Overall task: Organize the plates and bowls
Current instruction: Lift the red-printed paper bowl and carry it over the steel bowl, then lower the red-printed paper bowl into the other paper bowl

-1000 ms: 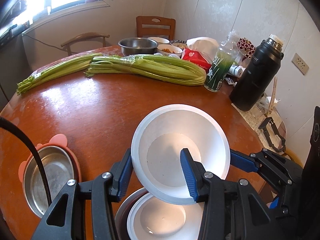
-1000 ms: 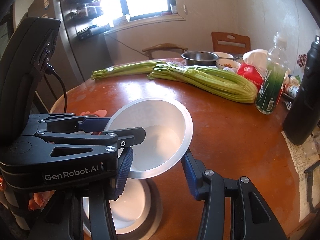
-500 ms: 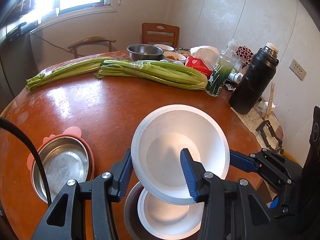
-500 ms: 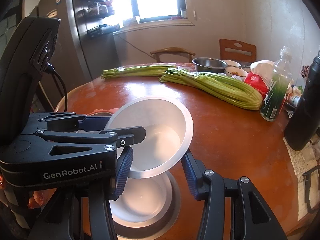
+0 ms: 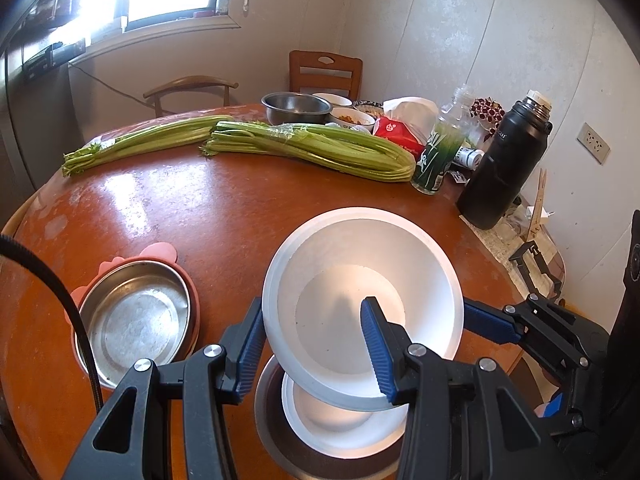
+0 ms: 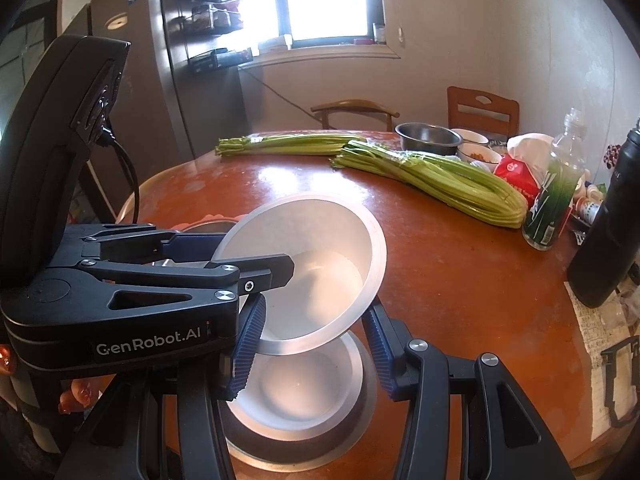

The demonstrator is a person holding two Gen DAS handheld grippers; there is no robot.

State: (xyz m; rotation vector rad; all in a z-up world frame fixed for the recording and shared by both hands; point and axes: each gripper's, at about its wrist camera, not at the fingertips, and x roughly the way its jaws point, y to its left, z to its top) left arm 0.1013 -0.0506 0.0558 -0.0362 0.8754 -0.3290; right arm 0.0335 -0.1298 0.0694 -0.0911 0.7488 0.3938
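Both claws pinching the same white bowl by its rim: left claw on the near-left edge, one finger inside and one outside; right claw clamped on the opposite edge. Bowl tilted, held up off the round brown table, right above a second white bowl nested in a steel dish. Off to the left, another steel bowl sitting in a pink holder. Celery bunches and a black thermos well apart at the far side.

glossy wooden table, matt white bowl
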